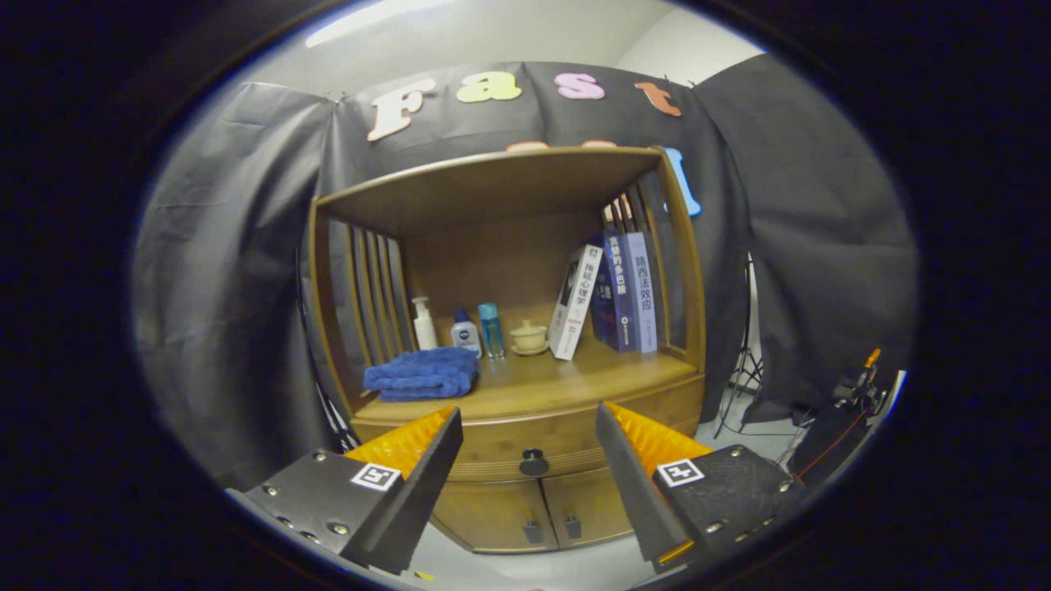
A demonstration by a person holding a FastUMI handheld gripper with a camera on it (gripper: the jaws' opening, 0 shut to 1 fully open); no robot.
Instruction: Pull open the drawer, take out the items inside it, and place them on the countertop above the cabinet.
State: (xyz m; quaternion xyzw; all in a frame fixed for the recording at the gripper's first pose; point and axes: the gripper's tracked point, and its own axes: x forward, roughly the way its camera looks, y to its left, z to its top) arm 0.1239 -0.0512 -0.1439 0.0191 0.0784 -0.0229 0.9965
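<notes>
A wooden cabinet stands ahead, with a closed drawer (525,447) under its countertop (566,382). The drawer's dark round knob (534,463) sits in the gap between my fingers, some way beyond them. My gripper (530,423) is open, with nothing held, and stays apart from the cabinet. The drawer's contents are hidden.
On the countertop lie a folded blue towel (423,373), several small bottles (464,332), a pale cup on a saucer (529,337) and leaning books (612,300). Two small doors (538,509) sit below the drawer. A stand and gear (846,402) are at the right.
</notes>
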